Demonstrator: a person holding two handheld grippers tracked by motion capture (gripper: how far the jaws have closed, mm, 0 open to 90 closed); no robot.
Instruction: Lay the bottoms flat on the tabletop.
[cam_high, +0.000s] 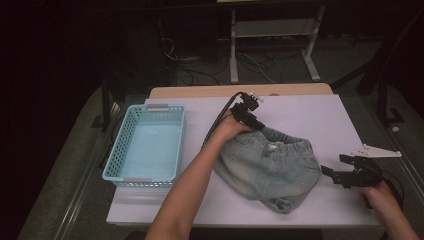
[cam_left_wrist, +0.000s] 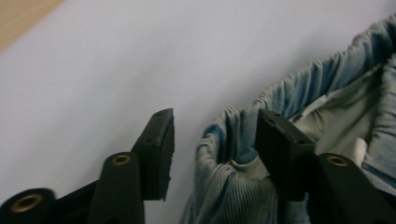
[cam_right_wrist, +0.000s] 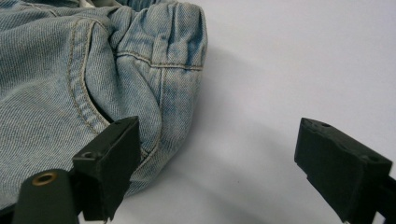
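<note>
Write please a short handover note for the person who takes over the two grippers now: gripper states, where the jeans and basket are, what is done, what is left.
Left gripper: jaws apart, the jeans waistband edge between them, one pad inside the waistband, no firm pinch visible.
Right gripper: open, low beside the jeans' right edge, holding nothing.
Jeans: crumpled on the table, mid-right.
Basket: at the left, nothing in it.
Done: both grippers at the jeans.
Left: probably grip and move them to the basket.
</note>
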